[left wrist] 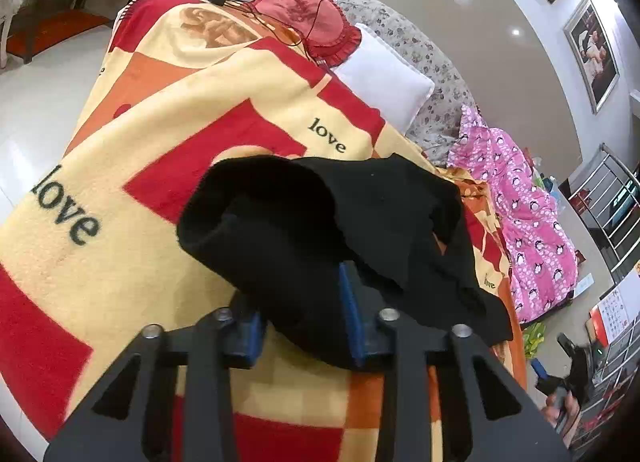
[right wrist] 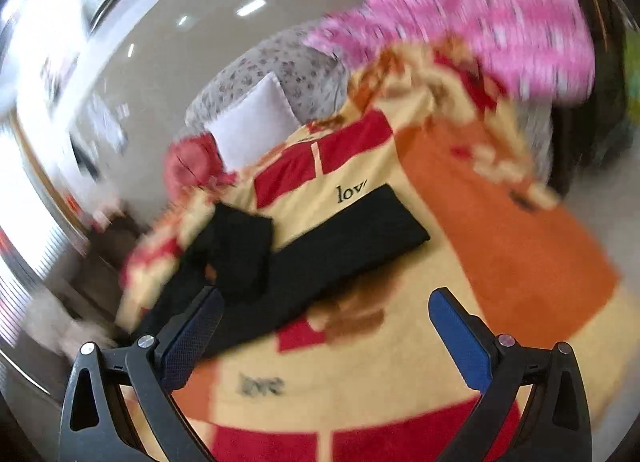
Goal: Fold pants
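The left tool [left wrist: 304, 294] has its blue-padded fingers [left wrist: 352, 314] closed in on a bunched fold of the black pants [left wrist: 320, 218], the cloth draped up and over the fingertips and lifted off the patterned blanket [left wrist: 168, 134] that covers the bed. From the right wrist view the pants [right wrist: 340, 246] lie near the middle of the blanket [right wrist: 500, 230], one long flat band running toward the pillow end and a doubled-over part raised at the bed's left side. The right tool [right wrist: 324, 322] hangs above the blanket with its jaws spread wide and nothing between them; its left finger [right wrist: 196, 334] sits just beside the near edge of the pants, though contact cannot be told through the blur. At the head of the bed a white pillow [left wrist: 384, 78] leans against a floral cushion [left wrist: 420, 46], with a red frilled pillow [left wrist: 308, 18] beside it. A pink printed quilt [left wrist: 528, 214] is heaped along the bed's right edge.
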